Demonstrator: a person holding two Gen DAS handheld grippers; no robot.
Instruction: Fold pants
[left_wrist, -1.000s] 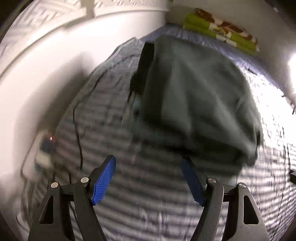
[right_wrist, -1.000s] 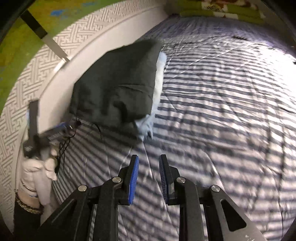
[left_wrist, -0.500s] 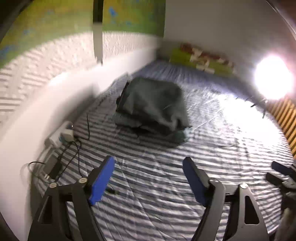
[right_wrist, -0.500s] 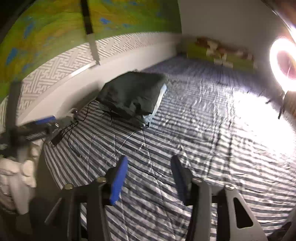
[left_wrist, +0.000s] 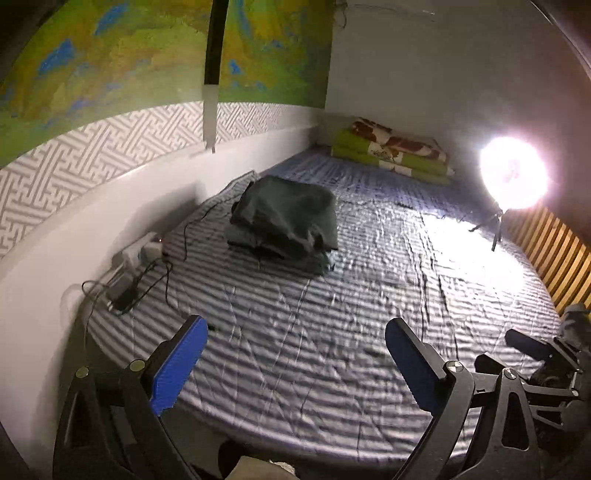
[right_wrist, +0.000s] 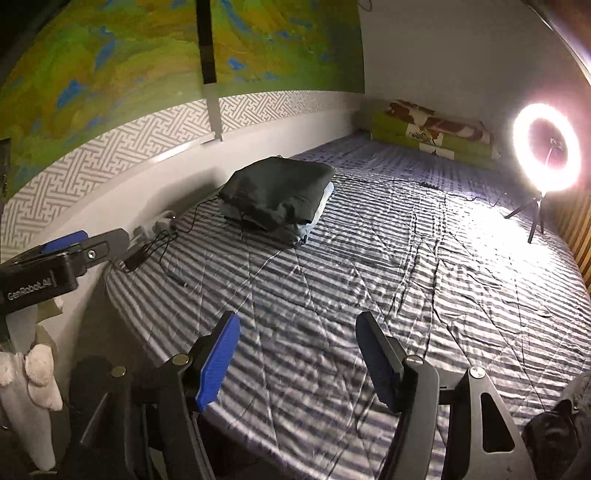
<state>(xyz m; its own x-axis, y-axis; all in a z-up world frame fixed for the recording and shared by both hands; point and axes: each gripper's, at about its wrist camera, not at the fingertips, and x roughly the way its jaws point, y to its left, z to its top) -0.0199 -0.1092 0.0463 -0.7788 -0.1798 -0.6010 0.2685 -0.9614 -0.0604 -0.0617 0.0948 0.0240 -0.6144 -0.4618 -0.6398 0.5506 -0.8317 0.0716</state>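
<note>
Pants: dark green-grey pants (left_wrist: 286, 212) folded into a thick, roughly rectangular bundle; the top layer is rumpled, with soft creases and a drooping front edge; in the right wrist view the pants (right_wrist: 277, 190) show a rounded, smooth top.
Beneath the pants: a paler blue-grey folded cloth (right_wrist: 308, 225) peeks out under the front and right edges; the pants rest on it as a small stack.
Place: the stack lies on the striped bedsheet (left_wrist: 332, 332), towards the far left side of the bed, close to the white wall panel (left_wrist: 110, 218); well apart from both grippers.
Left gripper: left gripper (left_wrist: 295, 365) held over the near edge of the bed; its blue-padded jaws have just been opening and stand wide apart; nothing between them but sheet below.
Right gripper: right gripper (right_wrist: 297, 360) also over the near edge; its jaws have just been opening and stand apart, less widely; nothing between them.
Nearby: a white power strip (left_wrist: 138, 251) with black cables (left_wrist: 170, 266) lies left of the stack by the wall.
Far end: folded green and patterned bedding (left_wrist: 395, 153) against the back wall.
Light: a bright ring light (right_wrist: 546, 151) on a small tripod stands at the right of the bed; its glare whitens the sheet there.
</note>
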